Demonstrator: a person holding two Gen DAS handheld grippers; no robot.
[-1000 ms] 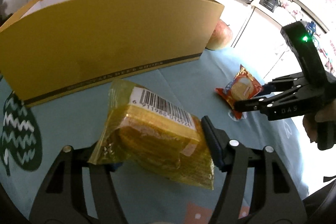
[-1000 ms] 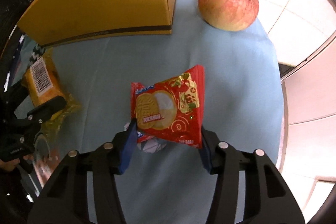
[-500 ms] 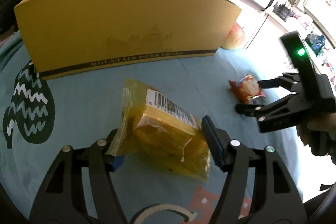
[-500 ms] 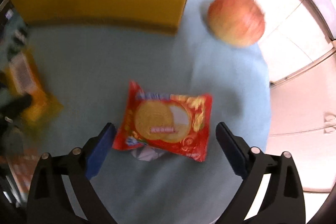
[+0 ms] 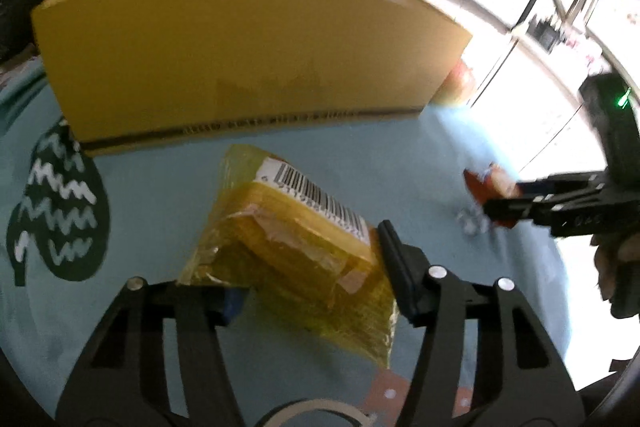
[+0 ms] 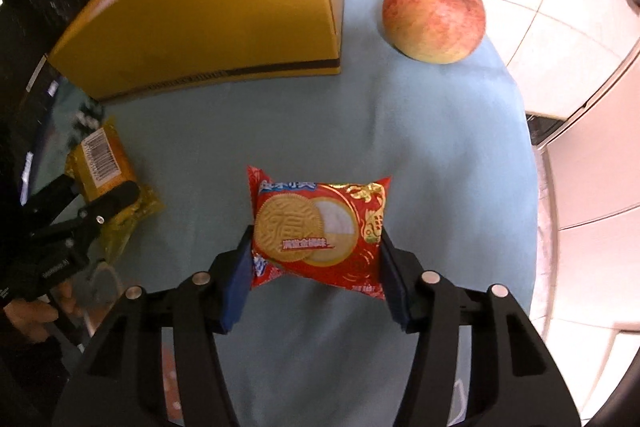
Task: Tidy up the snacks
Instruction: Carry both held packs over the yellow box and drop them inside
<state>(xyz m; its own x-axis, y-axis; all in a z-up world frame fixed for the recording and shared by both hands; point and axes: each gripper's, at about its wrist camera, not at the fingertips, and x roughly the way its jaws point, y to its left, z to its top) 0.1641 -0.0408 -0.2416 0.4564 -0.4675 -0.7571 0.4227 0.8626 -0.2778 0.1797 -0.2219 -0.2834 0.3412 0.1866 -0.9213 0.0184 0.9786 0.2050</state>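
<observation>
Left gripper [image 5: 316, 267]: jaws closing around the yellow wafer pack [image 5: 296, 247], one pad at each long side. The right pad sits against the wrapper; the left pad is tucked under the crinkled edge, so a firm pinch cannot be confirmed.

Yellow wafer pack: lies on the blue surface [image 5: 160, 187] in front of the yellow box [image 5: 248, 59], barcode label up, slanted across the gripper's line. Straddling it across its narrow width looks chosen so the jaws need not spread far.

Right gripper [image 6: 316, 267]: jaws closing on the red biscuit packet [image 6: 320, 227], both blue pads at its short ends and apparently touching the foil (the packet looks slightly bowed, which suggests pressure, though that is a judgement).

Red biscuit packet: on the surface, well apart from the box, printed face up. Gripping end to end keeps the flat biscuit inside from being crushed.

Yellow box: stands open-topped behind both snacks, its long wall facing the grippers; likely the place where the snacks go.

Apple [image 6: 434, 13]: beside the box's right end, untouched.

Step in hand: both hands securing a snack at once, probably to lift both over the box wall.
</observation>
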